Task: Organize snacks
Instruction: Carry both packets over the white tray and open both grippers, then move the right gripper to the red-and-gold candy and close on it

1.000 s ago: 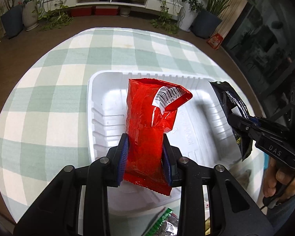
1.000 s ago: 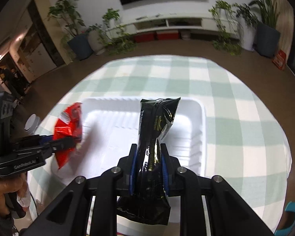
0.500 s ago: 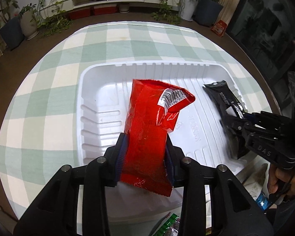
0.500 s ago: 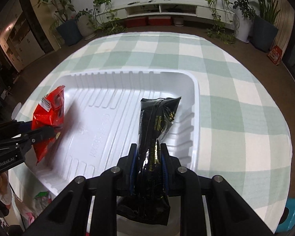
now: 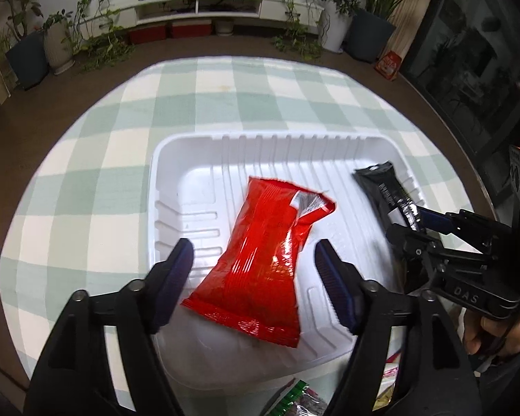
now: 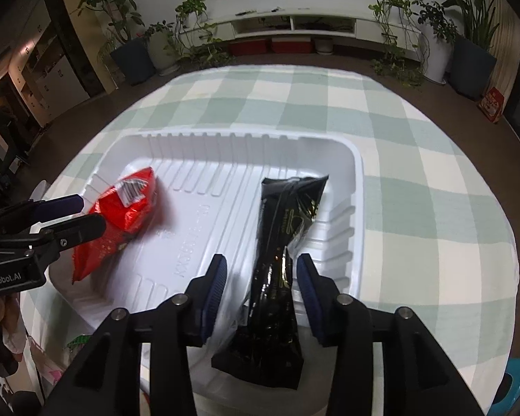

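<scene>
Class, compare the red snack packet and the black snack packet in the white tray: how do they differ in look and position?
The red snack packet is wide and flat; the black snack packet is narrow and long. The red one lies toward the left side of the white tray, the black one by its right wall. The red one shows a barcode; the black one shows gold print. Both are glossy and lie between opening jaws.

Both grippers are tipped steeply downward, side by side. The left gripper [image 5: 253,263] has its jaws opening, blue pads well apart and pressing on nothing. The right gripper [image 6: 261,277] is opening too, with a narrower gap and pads clear. A hand [image 5: 495,332] grips the right one's handle at the back.
</scene>
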The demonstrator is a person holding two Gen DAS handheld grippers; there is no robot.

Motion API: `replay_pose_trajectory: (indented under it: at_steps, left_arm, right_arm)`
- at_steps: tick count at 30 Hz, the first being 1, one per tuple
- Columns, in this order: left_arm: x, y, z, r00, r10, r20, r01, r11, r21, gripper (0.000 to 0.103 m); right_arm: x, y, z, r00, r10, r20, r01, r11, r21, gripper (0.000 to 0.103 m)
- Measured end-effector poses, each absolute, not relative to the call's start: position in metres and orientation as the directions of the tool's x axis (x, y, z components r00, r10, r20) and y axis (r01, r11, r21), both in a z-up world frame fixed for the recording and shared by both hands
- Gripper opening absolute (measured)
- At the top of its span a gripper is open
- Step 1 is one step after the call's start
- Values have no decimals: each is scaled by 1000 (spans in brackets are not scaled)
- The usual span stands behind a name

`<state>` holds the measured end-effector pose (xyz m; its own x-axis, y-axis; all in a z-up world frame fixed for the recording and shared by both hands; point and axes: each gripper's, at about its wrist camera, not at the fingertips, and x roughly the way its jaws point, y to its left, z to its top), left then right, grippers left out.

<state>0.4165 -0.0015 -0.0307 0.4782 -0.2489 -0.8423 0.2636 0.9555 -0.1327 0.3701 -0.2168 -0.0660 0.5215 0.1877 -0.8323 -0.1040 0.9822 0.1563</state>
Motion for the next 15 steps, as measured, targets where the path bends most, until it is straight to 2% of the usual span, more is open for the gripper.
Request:
replay_pose_trajectory:
  at_steps: [4,6,8,11,13,15]
  left_arm:
    - [407,0,-13,516,-257,-817,265,955,-133,98]
    - [398,4,-1,545,-264,-796,265,955,-135,102]
    - [389,8,12,574,-270,-773,270,954,-132,102]
    - [360,15,42,652,-285,-703,295,949,-111,102]
    - [333,20,62,709,-299,-639,331,941,-72,103]
    - [305,30,77,745,-304,-594,343,938,-51,103]
  right_arm:
    - [362,-218,-45,574,227,-787,-125,974,190,61]
    - [358,-221,-31,604,245,-759,-124,969,214,70]
    - [351,-227,-15,643,262,-719,-121,963,243,73]
    - [336,-242,16,719,278,-637,-104,949,297,83]
    - [321,-255,38,774,315,-549,-112,922,370,88]
    - [299,-271,60,825,363,-434,-137,872,470,102]
